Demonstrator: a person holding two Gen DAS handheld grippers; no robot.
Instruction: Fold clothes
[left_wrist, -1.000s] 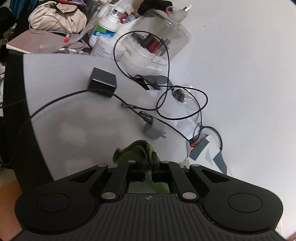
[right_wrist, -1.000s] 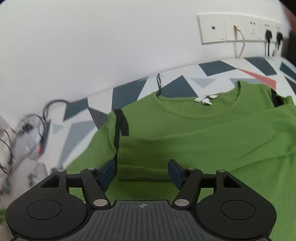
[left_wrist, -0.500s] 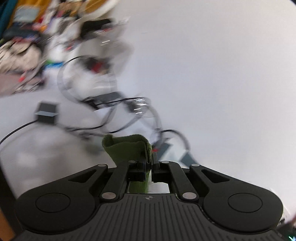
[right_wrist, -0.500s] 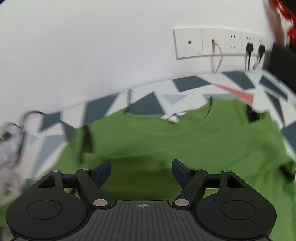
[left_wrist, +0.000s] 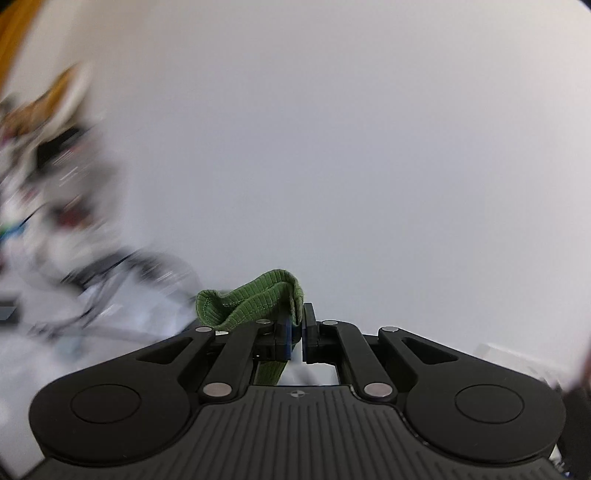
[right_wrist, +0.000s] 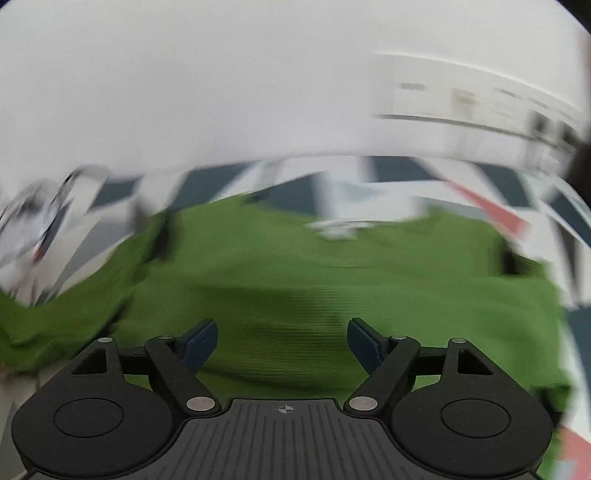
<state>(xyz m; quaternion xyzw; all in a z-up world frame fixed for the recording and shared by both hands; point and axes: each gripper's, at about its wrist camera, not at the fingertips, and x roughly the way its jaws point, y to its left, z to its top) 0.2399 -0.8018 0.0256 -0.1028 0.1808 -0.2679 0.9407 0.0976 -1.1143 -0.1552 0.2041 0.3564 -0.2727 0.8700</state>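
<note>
A green knit sweater (right_wrist: 332, 288) lies spread on a table with a triangle-patterned cover (right_wrist: 491, 177), neckline toward the wall. My right gripper (right_wrist: 282, 338) is open and empty, low over the sweater's middle. My left gripper (left_wrist: 297, 325) is shut on a ribbed green cuff of the sweater (left_wrist: 255, 299), which curls over the left finger, lifted and facing a white wall. The right view is motion-blurred.
Blurred clutter and dark cables (left_wrist: 74, 229) sit at the left of the left wrist view. A white wall with a socket strip (right_wrist: 461, 96) rises behind the table. Cables (right_wrist: 40, 206) lie at the table's left end.
My left gripper has swung right and upward with the cuff, so the clutter slid left and the wall fills the view. My right gripper has shifted rightward over the sweater, still open.
</note>
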